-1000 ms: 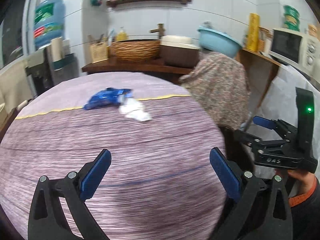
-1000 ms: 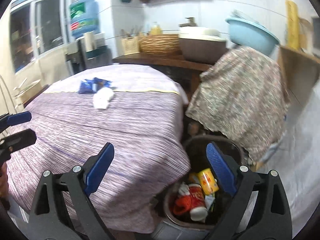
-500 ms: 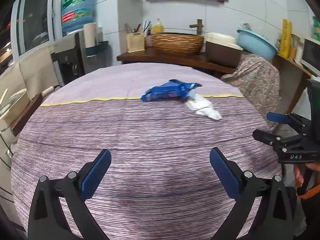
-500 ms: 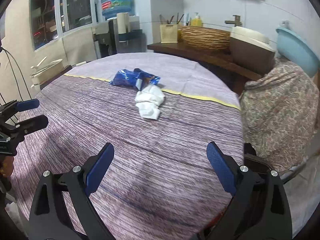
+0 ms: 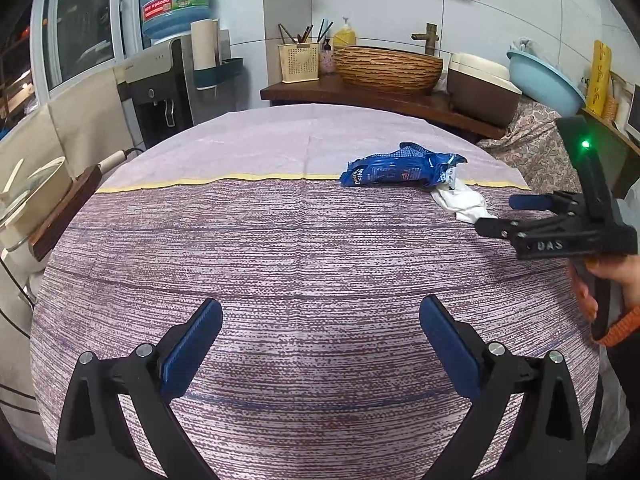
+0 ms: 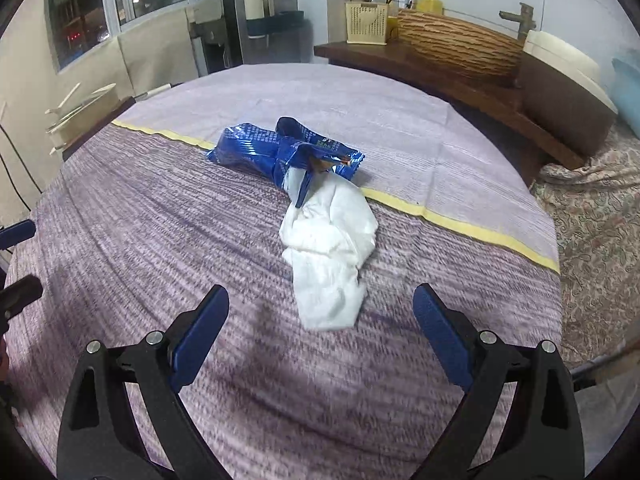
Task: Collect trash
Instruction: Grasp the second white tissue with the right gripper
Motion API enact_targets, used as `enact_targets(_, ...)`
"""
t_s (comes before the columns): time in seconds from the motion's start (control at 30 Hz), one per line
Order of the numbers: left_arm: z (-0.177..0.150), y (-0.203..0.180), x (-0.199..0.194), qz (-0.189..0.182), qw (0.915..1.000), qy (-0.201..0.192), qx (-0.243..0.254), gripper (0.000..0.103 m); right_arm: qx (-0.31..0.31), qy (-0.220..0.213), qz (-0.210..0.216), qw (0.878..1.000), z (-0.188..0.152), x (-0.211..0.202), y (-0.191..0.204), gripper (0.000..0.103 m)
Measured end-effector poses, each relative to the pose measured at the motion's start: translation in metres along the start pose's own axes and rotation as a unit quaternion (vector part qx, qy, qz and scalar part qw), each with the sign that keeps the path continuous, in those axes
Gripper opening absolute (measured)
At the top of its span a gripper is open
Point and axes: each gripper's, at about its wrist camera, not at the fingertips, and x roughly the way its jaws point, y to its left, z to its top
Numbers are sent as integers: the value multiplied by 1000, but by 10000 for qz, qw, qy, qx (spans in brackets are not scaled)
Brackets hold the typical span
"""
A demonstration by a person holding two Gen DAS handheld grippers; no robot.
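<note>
A crumpled blue snack wrapper [image 6: 280,152] lies on the purple tablecloth [image 6: 160,240], and a wad of white tissue [image 6: 330,248] touches its near end. My right gripper [image 6: 320,320] is open just short of the tissue, whose near tip sits between the two fingers' line. In the left wrist view the wrapper [image 5: 400,170] and tissue [image 5: 462,202] lie far right on the table. My left gripper [image 5: 320,344] is open over bare cloth, well away from them. The right gripper [image 5: 504,214] shows there at the right edge, close to the tissue.
A water dispenser [image 5: 168,76] stands at the back left, a wooden counter [image 5: 380,96] with a woven basin [image 5: 388,66] behind the table. A floral-covered object [image 6: 592,220] sits right of the table. A hand [image 5: 608,280] holds the right gripper.
Both grippers swung left from the trash bin beside the table toward the tabletop. The right one has come close to the tissue and wrapper. Both stayed open.
</note>
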Motion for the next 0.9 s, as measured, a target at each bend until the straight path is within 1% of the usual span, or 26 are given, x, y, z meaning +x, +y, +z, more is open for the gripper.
enact_targets(0.07,2,2,3,-24,10000,35,12,98,-14,47,20,10000,8,10,1,92)
enact_targets(0.13,5,3,7,-49,10000,57,43,98,-79,93,-46,9999,15,20,3,92)
enact_targets(0.3,12,2,15,-104,9998,102,134,98,-6,299,-42,9995,24,41,1,77)
enact_targets(0.33,14,2,17,-112,9998,107,153,98,7,282,-87,9996,25,43,-1,76)
enact_targets(0.43,18,2,22,-136,9996,124,193,98,33,241,-134,9996,29,46,-4,69)
enact_targets(0.5,22,2,27,-171,9995,158,200,98,32,207,-172,9996,31,46,-5,56)
enact_targets(0.53,25,2,29,-210,9994,163,206,98,13,196,-180,9996,32,46,-5,52)
enact_targets(0.6,29,0,34,-247,9993,172,239,98,1,181,-168,9997,34,47,-4,40)
enact_targets(0.63,32,-2,37,-267,9991,178,277,98,-7,174,-161,9997,34,47,-5,37)
enact_targets(0.7,39,-5,42,-340,9987,157,352,98,-6,157,-134,9998,33,45,-6,28)
enact_targets(0.8,52,-8,49,-465,9980,62,413,98,14,135,-74,9999,28,40,-7,24)
enact_targets(0.9,68,-15,63,-569,9965,-8,617,98,40,107,8,9999,24,32,-9,23)
